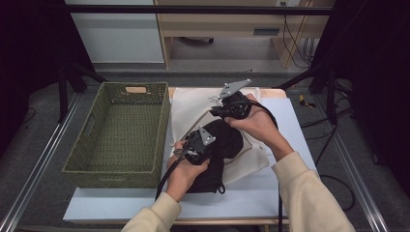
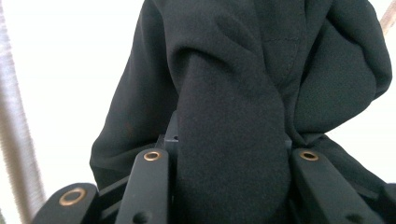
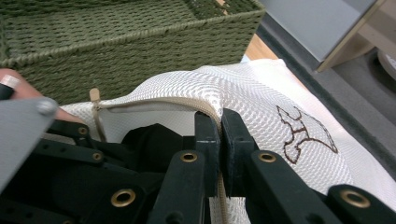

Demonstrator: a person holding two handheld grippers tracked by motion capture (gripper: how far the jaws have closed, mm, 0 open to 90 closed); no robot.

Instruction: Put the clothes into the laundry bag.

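from the high view i see my left gripper (image 1: 186, 153) clamped on a black garment (image 1: 223, 140) that lies partly inside a white mesh laundry bag (image 1: 193, 108) on the pale tabletop (image 1: 290, 140). my right gripper (image 1: 216, 102) pinches the bag's edge. the woven green basket (image 1: 87, 145) beside it holds nothing i can see.

in the left gripper view, smooth black cloth (image 2: 233, 93) bunches thickly between my jaws.

in the right gripper view, my jaws are shut on the bag's beige zipper edge (image 3: 205, 107). the honeycomb mesh (image 3: 261, 93) bears a brown stitched emblem (image 3: 306, 133), and black fabric (image 3: 154, 137) shows within the opening.
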